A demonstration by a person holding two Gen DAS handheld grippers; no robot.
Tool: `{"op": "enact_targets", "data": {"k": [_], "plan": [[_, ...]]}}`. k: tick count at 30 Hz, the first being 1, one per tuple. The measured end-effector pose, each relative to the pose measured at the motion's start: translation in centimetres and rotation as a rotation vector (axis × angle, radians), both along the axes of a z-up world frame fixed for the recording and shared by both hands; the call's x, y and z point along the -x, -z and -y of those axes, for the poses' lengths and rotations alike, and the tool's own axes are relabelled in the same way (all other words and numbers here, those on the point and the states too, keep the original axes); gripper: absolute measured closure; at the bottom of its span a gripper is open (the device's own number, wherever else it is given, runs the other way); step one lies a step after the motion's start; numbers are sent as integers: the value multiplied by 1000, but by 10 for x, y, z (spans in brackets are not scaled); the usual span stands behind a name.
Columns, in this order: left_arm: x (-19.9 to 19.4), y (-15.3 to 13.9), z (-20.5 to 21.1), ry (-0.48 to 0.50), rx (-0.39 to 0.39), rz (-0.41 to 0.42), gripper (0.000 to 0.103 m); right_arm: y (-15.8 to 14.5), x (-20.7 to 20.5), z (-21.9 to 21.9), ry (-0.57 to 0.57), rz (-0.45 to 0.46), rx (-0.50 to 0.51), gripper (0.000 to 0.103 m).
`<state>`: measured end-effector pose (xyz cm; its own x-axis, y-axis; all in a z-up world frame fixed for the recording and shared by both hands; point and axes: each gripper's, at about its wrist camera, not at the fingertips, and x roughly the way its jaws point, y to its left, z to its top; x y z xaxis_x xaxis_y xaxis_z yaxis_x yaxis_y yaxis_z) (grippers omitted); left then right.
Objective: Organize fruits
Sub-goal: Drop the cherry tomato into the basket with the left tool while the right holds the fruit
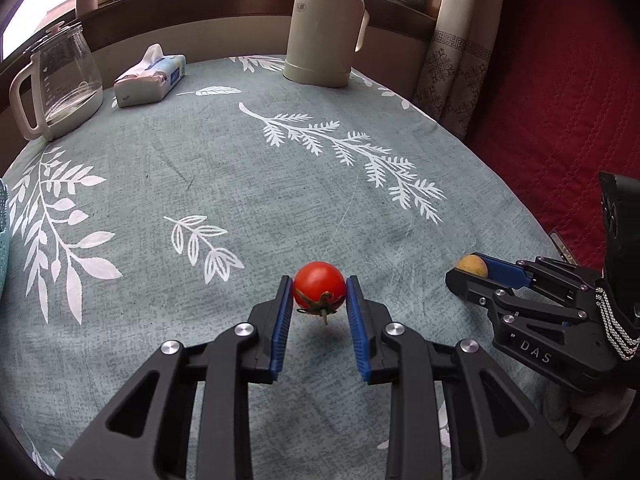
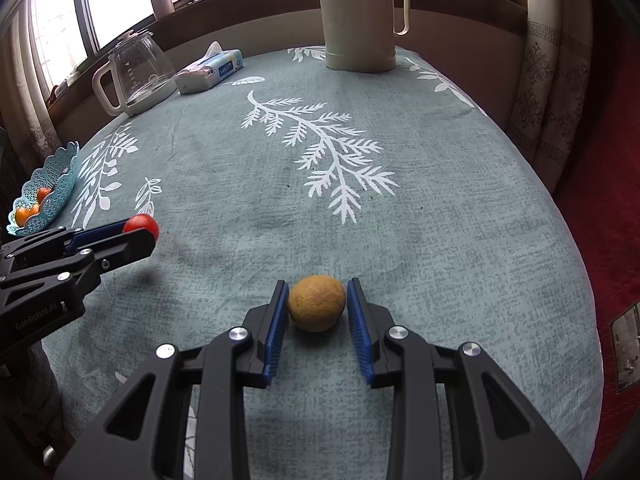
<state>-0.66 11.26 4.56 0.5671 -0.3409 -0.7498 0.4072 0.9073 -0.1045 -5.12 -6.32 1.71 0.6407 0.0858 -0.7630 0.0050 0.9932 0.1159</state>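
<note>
My left gripper (image 1: 320,292) had its blue-padded fingers (image 1: 280,328) pressed against both sides of a red tomato (image 1: 319,285), held clear of the desk (image 1: 240,184), its shadow lying on the cloth beneath. The tomato was nearly round, with no clear long axis; its green calyx and stem pointed down and back toward me, at 6 o'clock. My right gripper (image 2: 317,304) had narrowed its fingers (image 2: 276,320) around a yellow-brown fruit (image 2: 317,302) that sat on the cloth. The left pad looked to touch it, but a sliver of gap on the right left me unable to tell whether the grip was firm. That fruit was round too, and I could make out no stem. From the left wrist view it showed only as a small dome at 3 o'clock, mostly hidden behind the finger. At 9 o'clock in the right wrist view stood a teal lattice basket (image 2: 60,176) with orange fruits (image 2: 24,213) inside, partly screened by its wall. Far off, at 11 o'clock, stood a glass kettle (image 2: 136,74) and a tissue pack (image 2: 212,68); at 12 o'clock a cream thermos (image 2: 358,20), its top cut off.
</note>
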Motion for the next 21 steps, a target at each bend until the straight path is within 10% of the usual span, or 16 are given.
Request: {"op": "enact_targets", "data": {"k": [21], "plan": [[-16, -35, -36, -155, 2, 79, 75, -17, 12, -4, 6, 73, -24, 73]]}}
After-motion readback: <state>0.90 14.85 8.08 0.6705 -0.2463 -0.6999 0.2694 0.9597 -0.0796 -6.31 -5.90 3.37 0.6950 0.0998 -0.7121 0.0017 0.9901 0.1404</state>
